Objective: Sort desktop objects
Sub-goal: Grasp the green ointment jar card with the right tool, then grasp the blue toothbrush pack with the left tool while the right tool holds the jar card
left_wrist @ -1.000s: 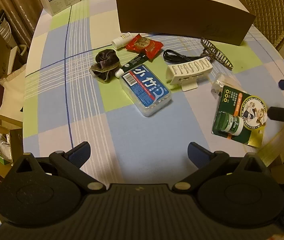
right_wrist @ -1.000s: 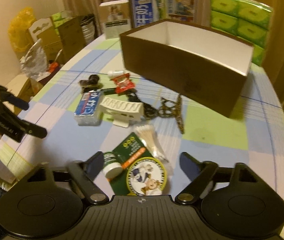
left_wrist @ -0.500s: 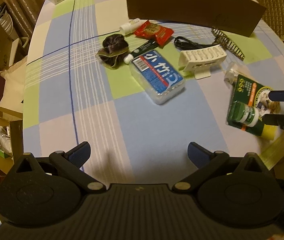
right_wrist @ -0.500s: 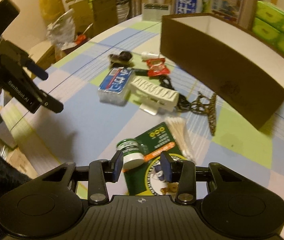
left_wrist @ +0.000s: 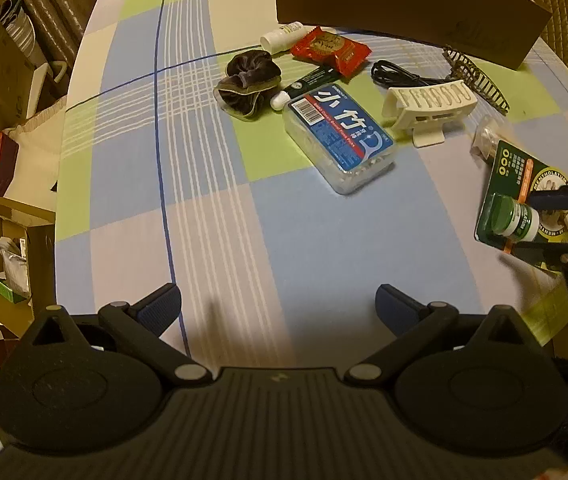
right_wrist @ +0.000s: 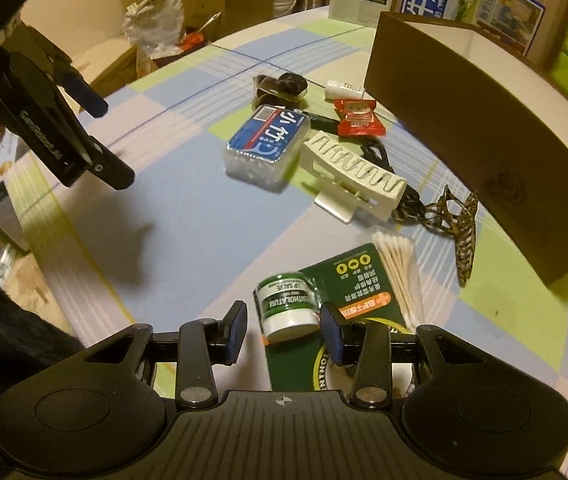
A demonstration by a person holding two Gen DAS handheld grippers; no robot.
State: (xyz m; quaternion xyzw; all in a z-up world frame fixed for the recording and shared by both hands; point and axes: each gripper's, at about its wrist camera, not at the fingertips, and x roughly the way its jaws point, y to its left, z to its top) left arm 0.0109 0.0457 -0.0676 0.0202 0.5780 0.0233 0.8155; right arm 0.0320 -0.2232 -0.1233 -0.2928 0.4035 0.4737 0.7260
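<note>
A small green ointment jar [right_wrist: 286,308] sits on its green card [right_wrist: 360,280] near the table's front edge. My right gripper [right_wrist: 284,330] is lowered around the jar. Its right pad lies close against the jar, and a slim gap shows at the left pad. In the left wrist view the jar [left_wrist: 512,220] lies between the same gripper's [left_wrist: 524,222] two dark fingers. My left gripper [left_wrist: 278,304] is open and holds nothing above bare tablecloth. It also hangs at the upper left of the right wrist view [right_wrist: 112,142]. A brown box [right_wrist: 484,140] stands open at the back.
Between the jar and the box lie a blue floss-pick box [left_wrist: 340,136], a white clip [left_wrist: 428,108], a dark scrunchie [left_wrist: 248,80], a red snack packet [left_wrist: 330,50], a white tube [left_wrist: 282,36], a black cable [left_wrist: 396,74], a hair claw [right_wrist: 464,228] and cotton swabs [right_wrist: 398,264]. Cartons crowd the floor on the left.
The right gripper's jaws narrowed from wide apart, rolled and sank, so the jar now sits between the pads. The left gripper drifted slightly lower and stayed open.
</note>
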